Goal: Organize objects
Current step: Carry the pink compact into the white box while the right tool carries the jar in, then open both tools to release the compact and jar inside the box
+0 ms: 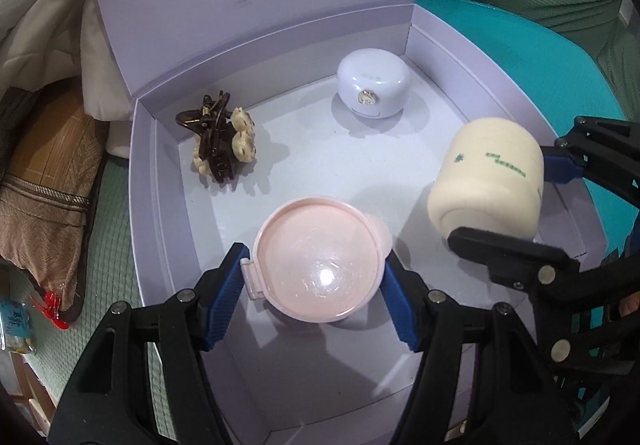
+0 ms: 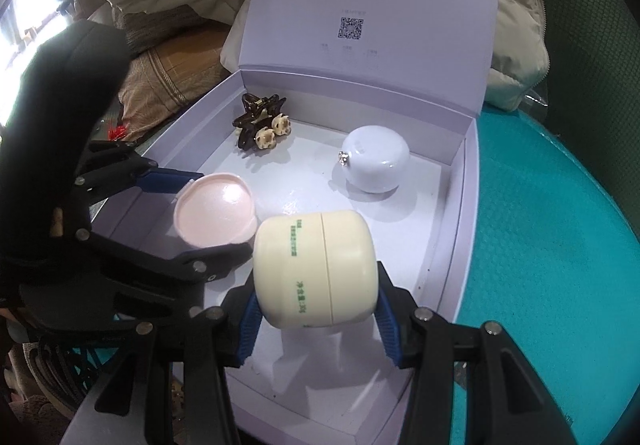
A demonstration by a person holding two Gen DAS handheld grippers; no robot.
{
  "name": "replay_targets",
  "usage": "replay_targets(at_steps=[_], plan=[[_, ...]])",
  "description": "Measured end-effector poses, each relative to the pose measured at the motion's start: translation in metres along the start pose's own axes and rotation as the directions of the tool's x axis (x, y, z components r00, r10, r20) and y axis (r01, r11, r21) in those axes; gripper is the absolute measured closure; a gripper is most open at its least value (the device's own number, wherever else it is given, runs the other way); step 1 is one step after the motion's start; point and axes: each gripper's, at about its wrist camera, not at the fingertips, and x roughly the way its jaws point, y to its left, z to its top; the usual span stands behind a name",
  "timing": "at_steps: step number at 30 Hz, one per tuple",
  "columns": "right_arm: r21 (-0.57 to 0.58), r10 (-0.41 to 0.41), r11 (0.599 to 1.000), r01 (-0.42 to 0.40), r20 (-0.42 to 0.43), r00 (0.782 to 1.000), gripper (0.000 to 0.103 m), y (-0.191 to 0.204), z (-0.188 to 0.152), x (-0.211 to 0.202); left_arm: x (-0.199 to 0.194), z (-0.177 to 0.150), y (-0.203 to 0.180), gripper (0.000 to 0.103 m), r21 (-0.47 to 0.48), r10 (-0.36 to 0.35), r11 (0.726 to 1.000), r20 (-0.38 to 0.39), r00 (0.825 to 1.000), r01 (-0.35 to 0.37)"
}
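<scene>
2 grippers, both loaded, both over the open lavender box (image 2: 464, 181), which sits on a teal surface (image 2: 552, 245) with its lid (image 2: 372, 5) standing up at the back.

Largest item: cream jar (image 2: 316, 269), on its side, clenched between the blue pads of the right gripper (image 2: 316, 309), at the box's right-front. It looks lifted off the floor, though I can't tell for sure.

Next: pink compact (image 1: 320, 261), gripped across its rim by the left gripper (image 1: 316, 285), hinge tab at the left pad. It's at the box's front-left, just beside the jar; whether they touch I can't tell.

Already placed: white round case (image 1: 374, 85) back-right, brown hair claw (image 1: 218, 137) back-left, well apart.

My read: placing step, 2 of 4 items down.

- Lower each straight down until it bears on the floor before letting go.
- Jar is lying sideways, so it will likely roll: turn it upright first or rest it against the side wall.
- Set 1 down at a time; the tools are crowded near the centre.
</scene>
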Motion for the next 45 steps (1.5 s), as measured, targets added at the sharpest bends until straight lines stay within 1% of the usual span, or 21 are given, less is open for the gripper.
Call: replay_targets(at_steps=[4, 9, 11, 16, 20, 24, 26, 31, 36, 40, 45], plan=[[-0.002, -0.007, 1.000, 0.007, -0.002, 1.000, 0.052, 0.000, 0.004, 0.003, -0.004, -0.005, -0.001, 0.040, 0.008, 0.005, 1.000, 0.007, 1.000, -0.005], [-0.006, -0.011, 1.000, 0.011, -0.009, 1.000, 0.052, -0.001, 0.009, 0.008, -0.013, -0.011, 0.004, 0.040, -0.016, 0.011, 1.000, 0.030, 0.999, -0.010], [-0.014, -0.024, 1.000, 0.023, -0.011, 1.000, 0.052, -0.001, 0.012, 0.011, -0.014, -0.011, 0.006, 0.040, -0.021, 0.000, 1.000, 0.031, 1.000, 0.000], [-0.014, -0.035, 0.999, 0.035, -0.012, 0.999, 0.052, -0.005, 0.019, 0.015, -0.009, -0.005, 0.006, 0.040, -0.022, 0.019, 1.000, 0.032, 0.999, -0.019], [-0.028, -0.069, 0.997, 0.069, 0.001, 0.998, 0.052, -0.007, 0.020, 0.017, -0.011, -0.002, 0.010, 0.040, -0.038, -0.003, 0.999, 0.041, 0.999, 0.004], [-0.037, -0.072, 0.997, 0.072, 0.000, 0.997, 0.052, -0.005, 0.019, 0.018, -0.014, -0.005, 0.011, 0.039, -0.040, -0.025, 0.999, 0.064, 0.998, 0.028], [-0.043, -0.081, 0.996, 0.082, 0.012, 0.997, 0.053, -0.004, 0.019, 0.016, -0.014, -0.005, 0.011, 0.039, -0.043, -0.021, 0.999, 0.065, 0.998, 0.023], [-0.020, -0.066, 0.998, 0.066, 0.027, 0.997, 0.053, -0.007, 0.018, 0.012, -0.015, -0.002, 0.014, 0.039, -0.062, -0.021, 0.998, 0.068, 0.997, 0.025], [-0.026, -0.081, 0.996, 0.082, 0.025, 0.996, 0.053, -0.005, 0.019, 0.012, -0.016, 0.002, 0.015, 0.039, -0.066, -0.023, 0.997, 0.061, 0.998, 0.027], [-0.018, -0.098, 0.995, 0.099, 0.037, 0.994, 0.053, -0.006, 0.021, 0.013, -0.019, 0.002, 0.015, 0.039, -0.064, -0.022, 0.998, 0.070, 0.997, 0.026], [-0.031, -0.129, 0.991, 0.131, 0.033, 0.991, 0.053, -0.007, 0.025, 0.016, -0.022, 0.002, 0.017, 0.039, -0.070, -0.027, 0.997, 0.076, 0.997, 0.032]])
